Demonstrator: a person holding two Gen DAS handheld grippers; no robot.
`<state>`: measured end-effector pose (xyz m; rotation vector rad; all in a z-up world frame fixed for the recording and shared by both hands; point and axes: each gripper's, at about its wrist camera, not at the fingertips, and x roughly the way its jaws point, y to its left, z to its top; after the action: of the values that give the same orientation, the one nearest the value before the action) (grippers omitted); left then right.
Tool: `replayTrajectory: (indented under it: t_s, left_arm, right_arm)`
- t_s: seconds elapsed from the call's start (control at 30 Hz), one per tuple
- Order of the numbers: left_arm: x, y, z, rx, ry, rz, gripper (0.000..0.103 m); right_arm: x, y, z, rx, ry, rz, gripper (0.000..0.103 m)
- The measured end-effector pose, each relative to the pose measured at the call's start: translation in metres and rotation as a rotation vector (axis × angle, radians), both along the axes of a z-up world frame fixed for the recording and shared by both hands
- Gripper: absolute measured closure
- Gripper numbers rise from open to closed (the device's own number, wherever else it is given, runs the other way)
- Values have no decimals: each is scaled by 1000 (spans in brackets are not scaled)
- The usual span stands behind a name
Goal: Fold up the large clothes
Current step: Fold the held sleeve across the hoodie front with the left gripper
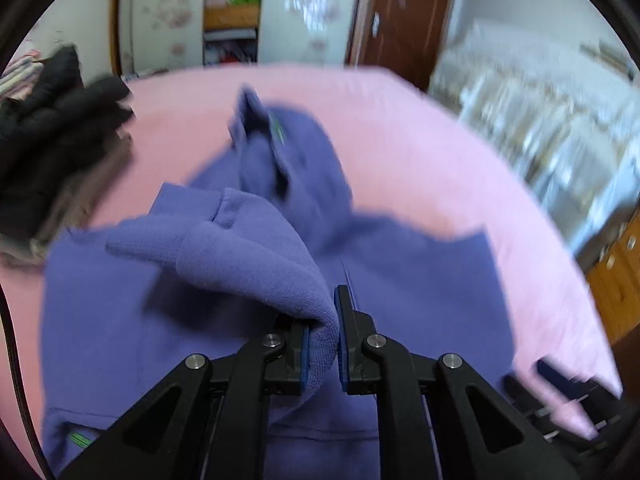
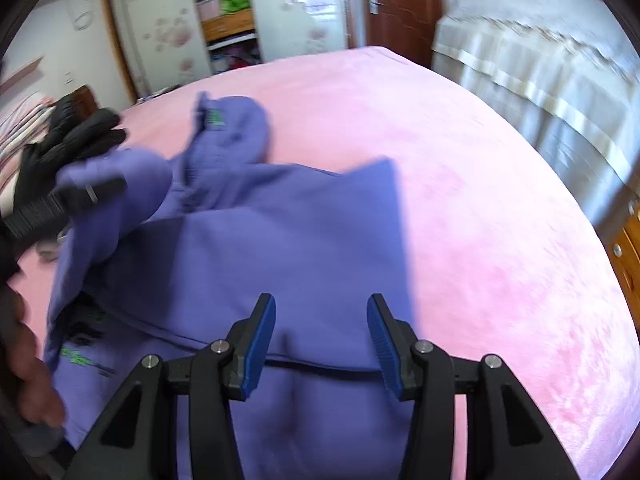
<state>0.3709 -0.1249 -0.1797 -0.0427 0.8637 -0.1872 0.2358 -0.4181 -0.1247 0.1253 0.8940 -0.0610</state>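
On the pink bed your purple hoodie lies spread | your left gripper pinches its sleeve, lifted | your right gripper hovers above it, fingers spread, empty.

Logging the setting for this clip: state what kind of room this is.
Most likely a home bedroom. A purple hoodie lies on a bed with a pink blanket, a wardrobe with open shelves stands behind, beside a brown wooden door.
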Motion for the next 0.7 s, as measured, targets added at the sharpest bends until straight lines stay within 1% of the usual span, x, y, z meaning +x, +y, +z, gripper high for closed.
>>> replayTrajectory:
  t_s: [0.03,0.1,0.17,0.2,0.27,0.3,0.33,0.37,0.47,0.53,0.6,0.63,0.7]
  left_arm:
    - [2,-9,-12,16,28,-12,94]
    - [1,-15,-28,31,54,-23,88]
    - [-5,-16,-35,31,64,-49,70]
    - [-11,-19,-34,28,59,-59,65]
    - [-14,-19,-28,16,53,-97,41]
    - [-16,-18,-26,15,46,-108,38]
    - [-21,-15,-23,16,31,-117,35]
    - [-20,-13,-16,15,27,-127,34]
    - [-32,0,-11,-12,42,-156,34]
    - [-42,16,-8,-25,50,-157,34]
    - [-54,37,-6,-30,52,-137,33]
    - [-61,50,-6,-37,57,-124,31]
    - [-72,79,-8,-39,73,-84,31]
  right_arm:
    - [-1,-7,-2,5,3,-11,55]
    - [-4,-17,-7,12,9,-23,55]
    - [-2,-23,-11,21,12,-28,55]
    - [0,-24,-12,25,13,-27,55]
    - [0,-22,-13,36,14,-16,55]
    - [1,-20,-13,39,14,-10,55]
    - [1,-17,-12,40,12,-1,55]
    - [0,-16,-12,42,7,12,55]
    - [-3,-5,-6,36,-9,48,55]
    - [-2,5,0,30,-26,76,55]
    - [-1,13,5,23,-34,101,55]
    - [-1,20,8,17,-39,121,55]
    - [-1,30,13,1,-45,154,55]
